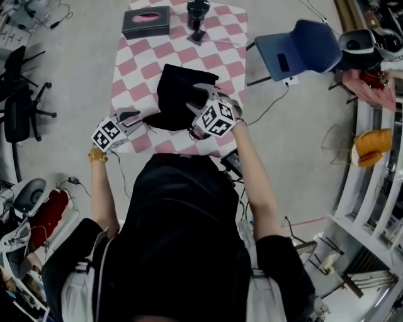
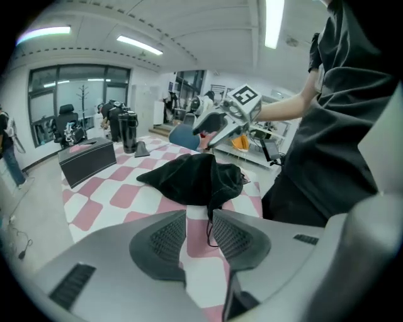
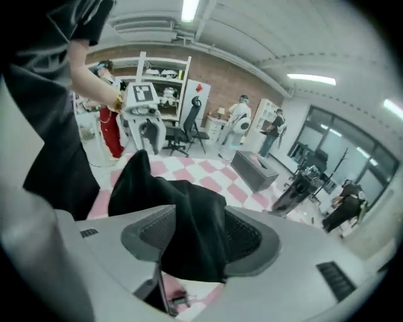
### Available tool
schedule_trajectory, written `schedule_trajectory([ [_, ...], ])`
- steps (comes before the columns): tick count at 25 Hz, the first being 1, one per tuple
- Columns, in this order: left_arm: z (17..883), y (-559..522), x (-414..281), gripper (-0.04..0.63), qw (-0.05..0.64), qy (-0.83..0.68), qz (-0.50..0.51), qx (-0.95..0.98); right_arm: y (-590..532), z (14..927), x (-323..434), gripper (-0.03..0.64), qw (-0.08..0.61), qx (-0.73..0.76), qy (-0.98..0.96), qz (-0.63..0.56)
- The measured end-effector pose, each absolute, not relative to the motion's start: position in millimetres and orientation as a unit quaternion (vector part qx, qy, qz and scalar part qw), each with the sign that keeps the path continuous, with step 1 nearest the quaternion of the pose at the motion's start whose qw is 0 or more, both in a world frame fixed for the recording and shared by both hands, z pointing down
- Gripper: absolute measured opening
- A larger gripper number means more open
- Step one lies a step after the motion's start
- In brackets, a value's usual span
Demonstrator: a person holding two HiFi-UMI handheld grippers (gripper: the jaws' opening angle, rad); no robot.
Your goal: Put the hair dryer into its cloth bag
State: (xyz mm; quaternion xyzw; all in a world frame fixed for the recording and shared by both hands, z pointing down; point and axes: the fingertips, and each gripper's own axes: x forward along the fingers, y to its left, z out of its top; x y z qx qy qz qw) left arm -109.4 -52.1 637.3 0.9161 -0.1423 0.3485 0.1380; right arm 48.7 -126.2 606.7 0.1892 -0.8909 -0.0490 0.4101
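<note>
The black cloth bag [image 1: 179, 94] lies in a lumpy heap on the pink-and-white checked table [image 1: 132, 63]. What is inside it is hidden. My right gripper [image 1: 198, 99] hovers open over the bag's right side, and the bag [image 3: 189, 214] shows through the wide gap between its pads. My left gripper [image 1: 135, 118] is at the table's near left corner, just short of the bag [image 2: 195, 176]. It is open, and the bag's drawstring [image 2: 210, 223] lies on the table in line with the gap, untouched. I cannot pick out a hair dryer with certainty.
A black tissue box [image 1: 146, 22] and a black upright cylinder [image 1: 197, 12] with a small wedge-shaped piece [image 1: 197, 36] stand at the table's far end. A blue chair [image 1: 296, 47] is beyond the right edge, an office chair [image 1: 19, 94] at the left. Cables trail on the floor.
</note>
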Motion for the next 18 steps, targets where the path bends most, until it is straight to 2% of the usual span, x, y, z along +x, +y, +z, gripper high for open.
schedule_trajectory([
  [6, 627.5, -27.3, -137.4, 0.120, 0.164, -0.052, 0.423, 0.890, -154.1, 635.7, 21.9, 0.222, 0.425, 0.205, -0.879, -0.070],
  [9, 636.5, -67.3, -136.8, 0.120, 0.113, -0.117, 0.417, 0.894, -156.7, 643.8, 14.7, 0.222, 0.436, 0.193, -0.876, -0.075],
  [12, 643.1, -104.8, -101.5, 0.120, 0.076, -0.154, 0.368, 0.914, -158.8, 656.4, 5.6, 0.222, 0.454, 0.176, -0.870, -0.074],
  [18, 647.0, -149.0, -33.0, 0.120, 0.083, -0.172, 0.305, 0.933, -154.4, 662.8, -8.9, 0.222, 0.461, 0.135, -0.877, -0.023],
])
